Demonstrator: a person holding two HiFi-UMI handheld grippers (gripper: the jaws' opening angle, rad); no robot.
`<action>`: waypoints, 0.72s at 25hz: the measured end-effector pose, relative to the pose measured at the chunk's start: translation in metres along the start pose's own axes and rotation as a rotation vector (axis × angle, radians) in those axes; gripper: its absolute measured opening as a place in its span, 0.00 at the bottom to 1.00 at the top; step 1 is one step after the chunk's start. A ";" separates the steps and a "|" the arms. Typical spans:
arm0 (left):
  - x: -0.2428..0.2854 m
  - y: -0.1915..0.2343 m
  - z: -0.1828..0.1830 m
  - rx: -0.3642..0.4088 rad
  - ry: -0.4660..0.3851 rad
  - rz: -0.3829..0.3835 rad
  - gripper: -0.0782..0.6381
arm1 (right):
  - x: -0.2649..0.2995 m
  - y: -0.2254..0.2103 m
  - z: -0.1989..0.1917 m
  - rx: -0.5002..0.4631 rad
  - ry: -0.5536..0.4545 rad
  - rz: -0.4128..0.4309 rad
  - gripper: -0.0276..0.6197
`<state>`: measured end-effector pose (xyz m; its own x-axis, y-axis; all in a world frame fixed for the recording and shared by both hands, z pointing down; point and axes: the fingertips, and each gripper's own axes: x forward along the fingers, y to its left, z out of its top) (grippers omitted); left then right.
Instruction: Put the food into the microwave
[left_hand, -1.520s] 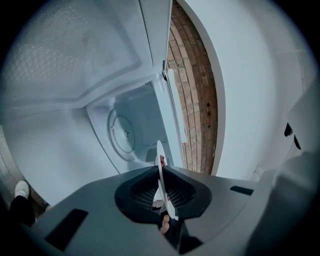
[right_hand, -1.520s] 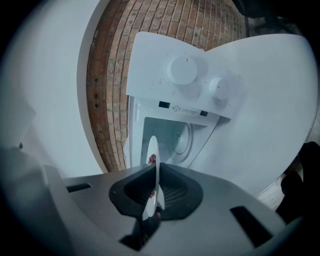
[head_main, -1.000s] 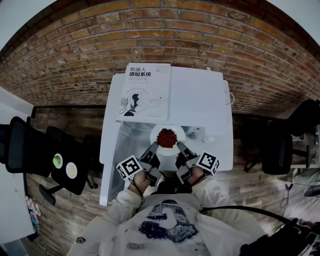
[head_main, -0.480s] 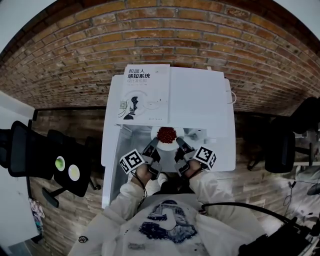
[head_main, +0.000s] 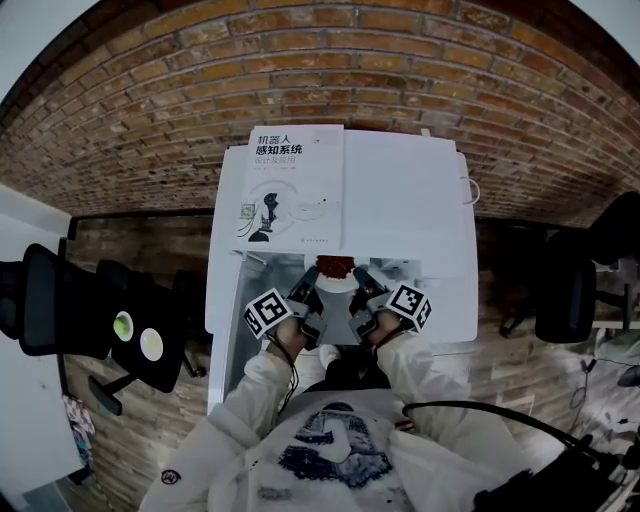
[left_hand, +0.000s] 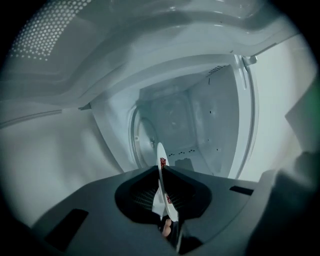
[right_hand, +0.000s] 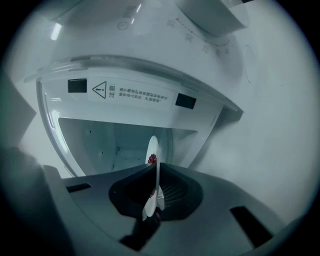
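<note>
Holding a white plate (head_main: 335, 283) by opposite rims: left gripper (head_main: 311, 291) clenched on its left edge, right gripper (head_main: 357, 289) clenched on its right edge. Seen edge-on in both gripper views, pinched thin between each pair of jaws, rim reaching deep into the throat. Heaped at the plate's middle, small red food (head_main: 335, 266), between the two grippers and clear of both sets of jaws.

Poised at the mouth of a white microwave (head_main: 410, 210): in the head view, far part of the plate tucked under the top edge of the opening, near part outside with the grippers. Beyond the left jaws, the open cavity (left_hand: 185, 125) with pale walls. Swung out to the left, the door (head_main: 222, 340). Above the right jaws, a warning label (right_hand: 132, 94) on the upper frame of the opening, and higher up a dial (right_hand: 212, 17). Lying flat on the microwave's top, a book (head_main: 295, 185) with a white cover. Off to the left, a dark chair (head_main: 70, 305).

Against a second ago: plate and both grippers closer in toward the opening, more of the plate hidden under the top edge, food now right at that edge. Same clamp on both rims. Book and door where they were.
</note>
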<state>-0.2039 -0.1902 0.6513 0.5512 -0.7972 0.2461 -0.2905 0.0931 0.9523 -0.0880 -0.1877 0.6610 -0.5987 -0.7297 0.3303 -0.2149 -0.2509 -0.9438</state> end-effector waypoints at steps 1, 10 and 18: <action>0.002 0.001 0.001 0.002 0.001 0.002 0.16 | 0.002 -0.001 0.001 0.002 -0.002 -0.002 0.08; 0.014 0.006 0.009 -0.002 -0.006 0.014 0.16 | 0.016 -0.003 0.011 -0.003 -0.015 -0.017 0.08; 0.019 0.010 0.008 -0.002 -0.012 0.033 0.16 | 0.019 -0.011 0.014 0.012 -0.042 -0.035 0.08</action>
<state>-0.2027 -0.2092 0.6645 0.5320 -0.8006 0.2755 -0.3072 0.1207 0.9440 -0.0859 -0.2076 0.6774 -0.5578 -0.7464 0.3630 -0.2258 -0.2844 -0.9317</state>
